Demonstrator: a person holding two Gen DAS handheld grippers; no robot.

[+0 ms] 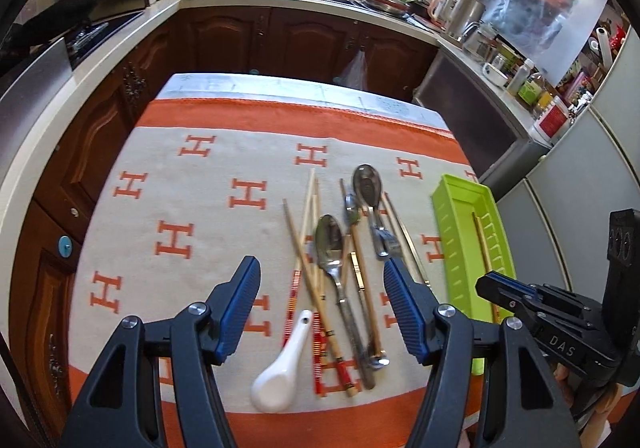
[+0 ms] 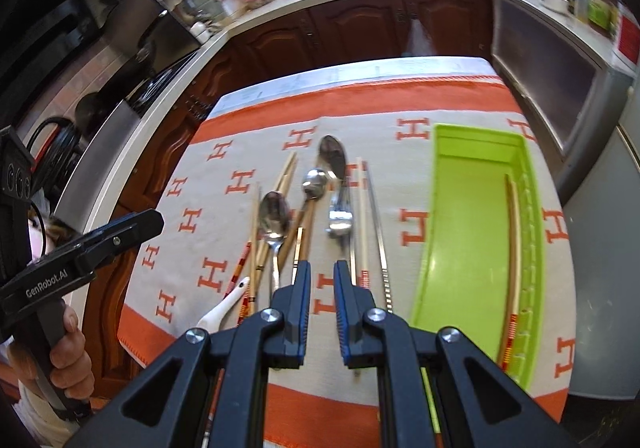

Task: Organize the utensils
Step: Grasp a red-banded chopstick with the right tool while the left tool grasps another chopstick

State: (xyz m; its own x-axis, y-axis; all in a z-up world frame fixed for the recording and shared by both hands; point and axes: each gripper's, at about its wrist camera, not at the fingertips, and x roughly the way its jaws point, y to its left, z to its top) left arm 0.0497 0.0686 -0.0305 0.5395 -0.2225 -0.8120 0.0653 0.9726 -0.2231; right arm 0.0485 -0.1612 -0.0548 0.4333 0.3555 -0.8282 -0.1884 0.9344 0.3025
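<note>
Utensils (image 1: 340, 272) lie mid-cloth; green tray (image 2: 452, 232) near right edge. Left tongs (image 1: 320, 288) wide, right tongs (image 2: 322, 280) narrow; both empty.

counter (image 1: 208, 82) under orange-and-beige H-print cloth (image 1: 168, 184) | on cloth: loose pile of chopsticks (image 1: 306, 208), metal spoons (image 1: 330, 244), fork (image 1: 384, 238), white ceramic spoon (image 1: 280, 368) | green tray (image 2: 444, 184) to their right, holding one chopstick (image 2: 516, 248)

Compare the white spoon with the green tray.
The white spoon is small, glossy and rounded; the green tray is long, rectangular and walled. The spoon lies at the near end of the utensil pile; the tray sits apart, on the pile's right. The spoon holds nothing; the tray holds one chopstick. Both rest on the cloth.
</note>
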